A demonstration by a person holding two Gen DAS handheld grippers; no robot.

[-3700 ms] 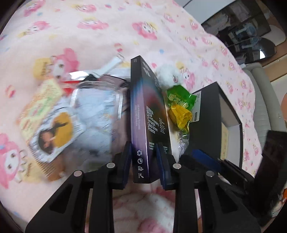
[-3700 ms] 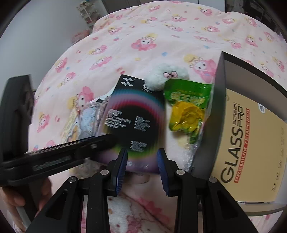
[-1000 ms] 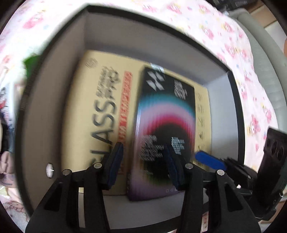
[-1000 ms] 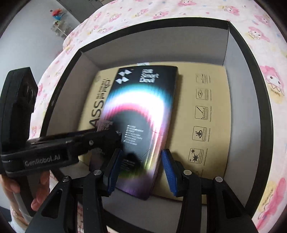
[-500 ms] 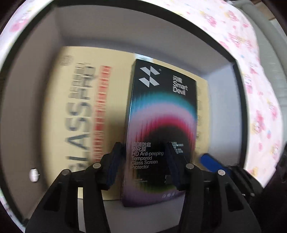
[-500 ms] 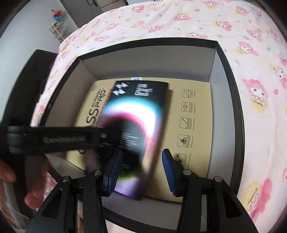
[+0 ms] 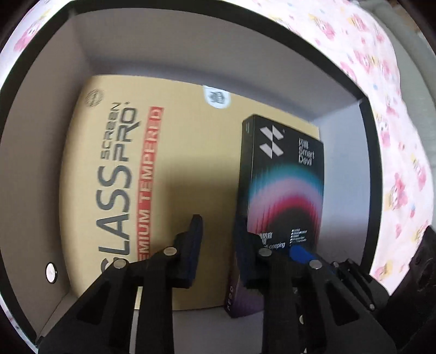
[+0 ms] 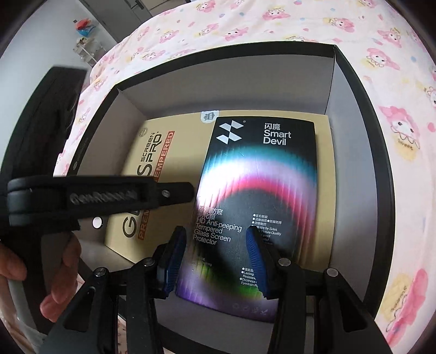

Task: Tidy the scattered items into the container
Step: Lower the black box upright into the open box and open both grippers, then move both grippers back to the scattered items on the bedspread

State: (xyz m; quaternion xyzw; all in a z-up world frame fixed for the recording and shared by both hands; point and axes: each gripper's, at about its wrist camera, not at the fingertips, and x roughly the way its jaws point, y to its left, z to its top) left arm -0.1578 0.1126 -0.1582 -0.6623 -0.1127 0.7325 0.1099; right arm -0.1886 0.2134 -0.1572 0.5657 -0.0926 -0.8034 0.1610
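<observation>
Lying flat in the box (image 8: pixel 354 89) on the bed (image 8: pixel 245 21), the black packet (image 8: pixel 259 190) rests on a tan one (image 7: pixel 114 168) against the right wall. The left gripper (image 7: pixel 218 239) is closing on nothing beside it; the right gripper (image 8: pixel 218 258) hangs spread above it, empty.

A bed carries everything here, spread with a pale pink blanket (image 8: pixel 272 24) printed all over with small pink cartoon characters and scattered coloured dots. Directly on the blanket sits an open box (image 8: pixel 362 114), black on its outer walls and rim, grey on the inside. In the right wrist view the blanket shows beyond the box's far wall and along both of its side walls. The left wrist view shows the same blanket (image 7: pixel 381 89) past the far and right-hand walls of the box (image 7: pixel 174 35).
</observation>
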